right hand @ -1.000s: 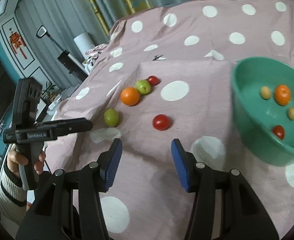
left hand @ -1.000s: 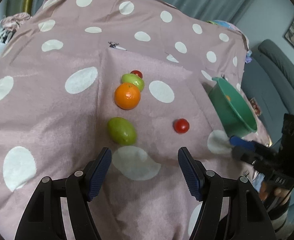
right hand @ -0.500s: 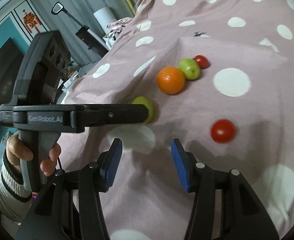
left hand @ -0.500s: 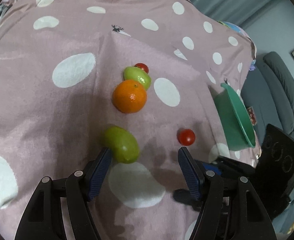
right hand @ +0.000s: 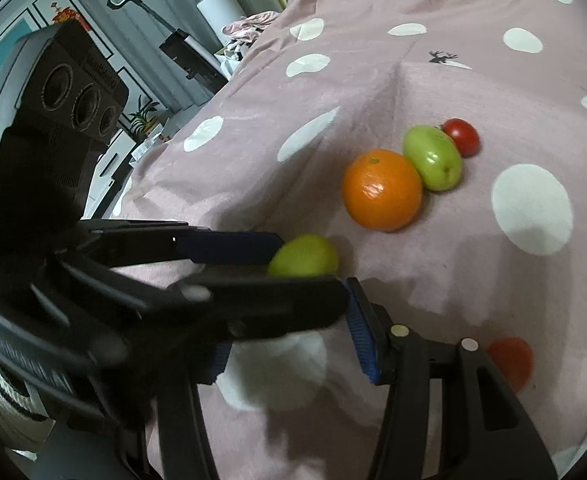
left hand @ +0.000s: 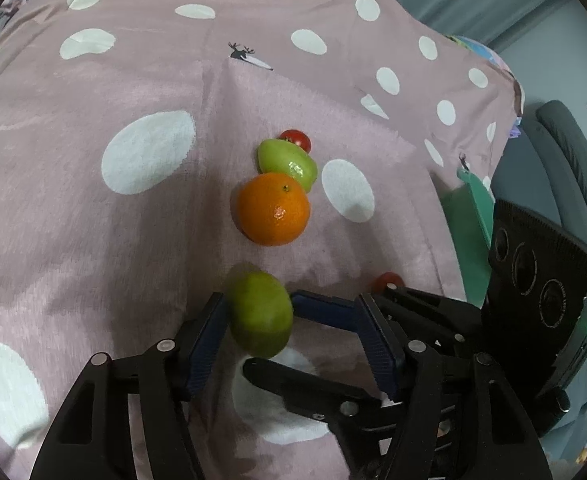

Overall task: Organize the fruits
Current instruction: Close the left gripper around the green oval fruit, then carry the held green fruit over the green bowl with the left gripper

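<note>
A dusty-pink cloth with large white polka dots (left hand: 93, 220) covers the whole surface in front of you. At its right edge, seen from your left wrist, a slice of the green plastic bowl (left hand: 473, 216) shows behind your right tool.

Your left gripper (left hand: 293, 320) is closing its blue-padded jaws, and the nearest green oval fruit (left hand: 259, 314) sits between them, against the left pad and clear of the right one. Your right gripper (right hand: 289, 336) crosses just in front of the left one; its jaws stand partly apart with only cloth between them, so it is released.

Beyond, a round orange mandarin (left hand: 273, 208) lies on the cloth, touching a second glossy green oval fruit (left hand: 287, 162), with a small red cherry tomato (left hand: 296, 139) just behind that. Another red cherry tomato (right hand: 509, 360) lies apart, beside your right gripper's right finger.
</note>
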### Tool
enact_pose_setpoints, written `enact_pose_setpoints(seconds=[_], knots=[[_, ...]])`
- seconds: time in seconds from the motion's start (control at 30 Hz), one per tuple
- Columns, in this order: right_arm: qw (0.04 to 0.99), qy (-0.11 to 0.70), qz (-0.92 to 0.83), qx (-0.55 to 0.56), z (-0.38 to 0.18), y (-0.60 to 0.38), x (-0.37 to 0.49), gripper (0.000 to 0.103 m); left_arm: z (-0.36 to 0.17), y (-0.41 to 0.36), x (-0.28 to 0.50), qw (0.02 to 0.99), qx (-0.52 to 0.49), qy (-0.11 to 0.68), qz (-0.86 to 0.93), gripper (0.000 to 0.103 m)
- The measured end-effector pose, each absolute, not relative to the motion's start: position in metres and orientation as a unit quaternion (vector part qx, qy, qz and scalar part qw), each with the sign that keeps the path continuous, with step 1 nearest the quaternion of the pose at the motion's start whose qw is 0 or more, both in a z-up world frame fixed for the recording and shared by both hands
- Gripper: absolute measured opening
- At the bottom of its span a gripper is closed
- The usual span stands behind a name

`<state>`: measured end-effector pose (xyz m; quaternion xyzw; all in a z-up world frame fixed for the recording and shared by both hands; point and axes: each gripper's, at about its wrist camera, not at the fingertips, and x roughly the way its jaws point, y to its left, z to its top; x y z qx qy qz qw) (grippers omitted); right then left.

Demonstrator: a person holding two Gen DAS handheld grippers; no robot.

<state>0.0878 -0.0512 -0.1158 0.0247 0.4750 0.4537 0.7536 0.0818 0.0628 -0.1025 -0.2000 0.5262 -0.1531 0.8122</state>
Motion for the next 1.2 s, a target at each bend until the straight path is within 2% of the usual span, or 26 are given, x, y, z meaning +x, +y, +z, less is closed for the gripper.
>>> enact_pose_setpoints(seconds=[0.07,0.13,0.17,0.3,1.2], knots=[[0.753,0.477,0.452,0.020,-0.117,-0.048,0.089,0.051,-0.105,0.062,0.083,0.812,-0.190,0.531,-0.150,0.058],[0.756,0.480,0.445,0.017,-0.119,-0.047,0.091,0.041,-0.105,0.062,0.082,0.813,-0.187,0.530,-0.151,0.057],[0.760,0.478,0.440,0.018,-0.120,-0.048,0.092,0.040,-0.105,0.062,0.081,0.813,-0.186,0.530,-0.152,0.057],[0.762,0.476,0.438,0.019,-0.120,-0.051,0.091,0.040,-0.105,0.061,0.079,0.814,-0.183,0.528,-0.156,0.054],[0.821,0.423,0.379,0.049,-0.092,-0.139,0.024,0.040,-0.066,-0.030,0.029,0.831,-0.119,0.496,-0.221,0.054]])
